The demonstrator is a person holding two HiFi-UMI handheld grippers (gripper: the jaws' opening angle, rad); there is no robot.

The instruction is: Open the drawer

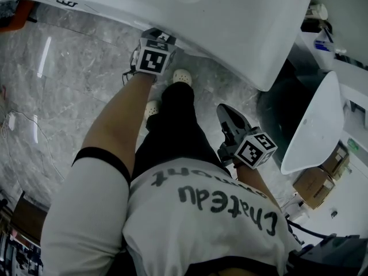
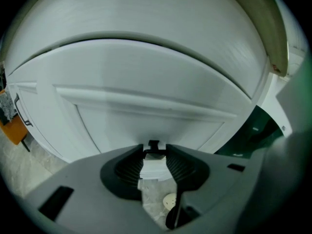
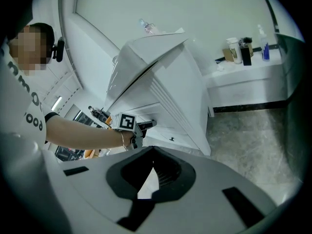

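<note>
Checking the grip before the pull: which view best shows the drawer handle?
The left gripper view: the drawer handle sits between the left gripper's jaws, which appear to press on it. The right gripper view shows only that gripper against the cabinet, the handle hidden. The head view shows only its marker cube.

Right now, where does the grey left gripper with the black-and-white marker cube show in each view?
Head view: upper left of centre, left gripper at the edge of the white cabinet.
Left gripper view: bottom centre, jaws closed on a white piece.
Right gripper view: left of centre, tips at that cabinet.
Shared landmark: the white cabinet.
</note>
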